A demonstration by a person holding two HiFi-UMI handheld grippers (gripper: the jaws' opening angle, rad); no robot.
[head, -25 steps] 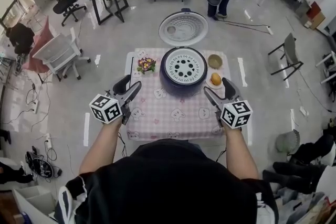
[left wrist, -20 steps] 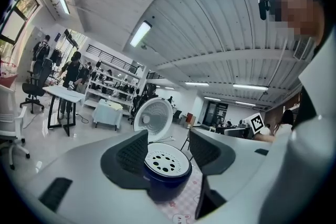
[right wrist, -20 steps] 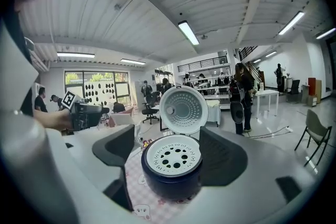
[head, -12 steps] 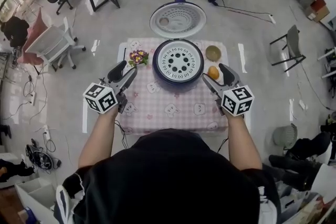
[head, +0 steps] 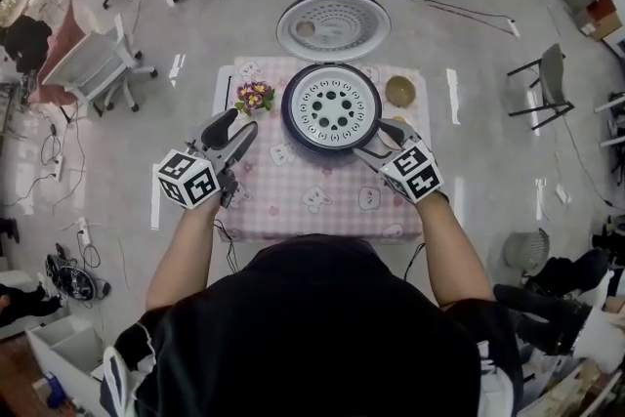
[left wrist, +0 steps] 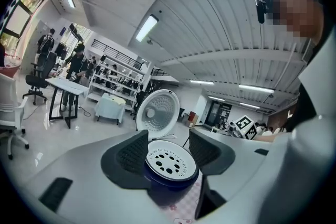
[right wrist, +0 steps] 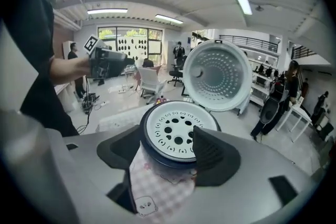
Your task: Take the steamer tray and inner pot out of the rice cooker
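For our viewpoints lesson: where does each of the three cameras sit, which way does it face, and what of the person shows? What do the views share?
Head view: on the person's head, facing steeply down at the table; shows both forearms, the left gripper and right gripper.
Left gripper view: on the left gripper, looking along its open jaws at the rice cooker.
Right gripper view: on the right gripper, open jaws near the rice cooker; left forearm visible.
Shared: steamer tray and raised lid.
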